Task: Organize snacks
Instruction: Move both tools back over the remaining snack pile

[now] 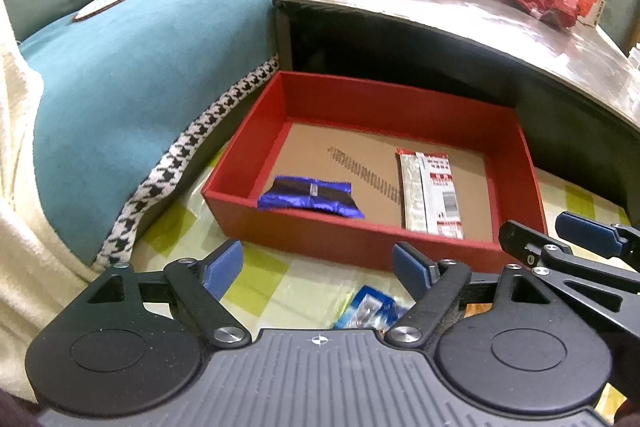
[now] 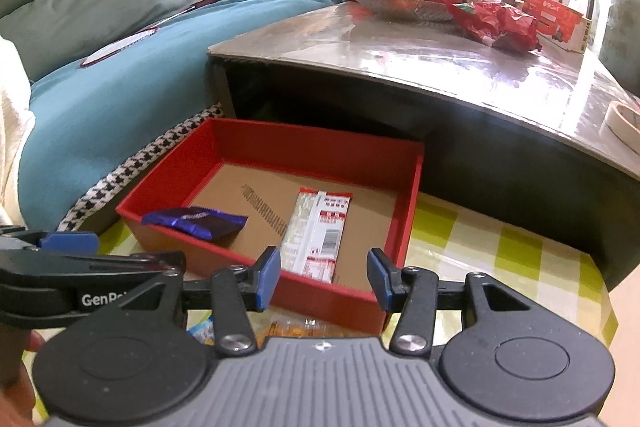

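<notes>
- The left gripper (image 1: 318, 269) hangs above the checked cloth (image 1: 264, 291) in front of the red box (image 1: 320, 239), jaws spread wide, holding nothing.
- The right gripper (image 2: 323, 277) is open too, empty, at the box's near wall.
- In the box lie a purple wrapper (image 1: 310, 197) and a white-and-red packet (image 1: 434, 195), apart.
- "GenRo…" is partly legible on the left gripper's body; the packet's print is unreadable.

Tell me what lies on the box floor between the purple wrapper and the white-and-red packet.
Only bare cardboard bearing a diagonal zigzag mark, between the purple wrapper and white-and-red packet inside the red box; both wrist views show it.
</notes>
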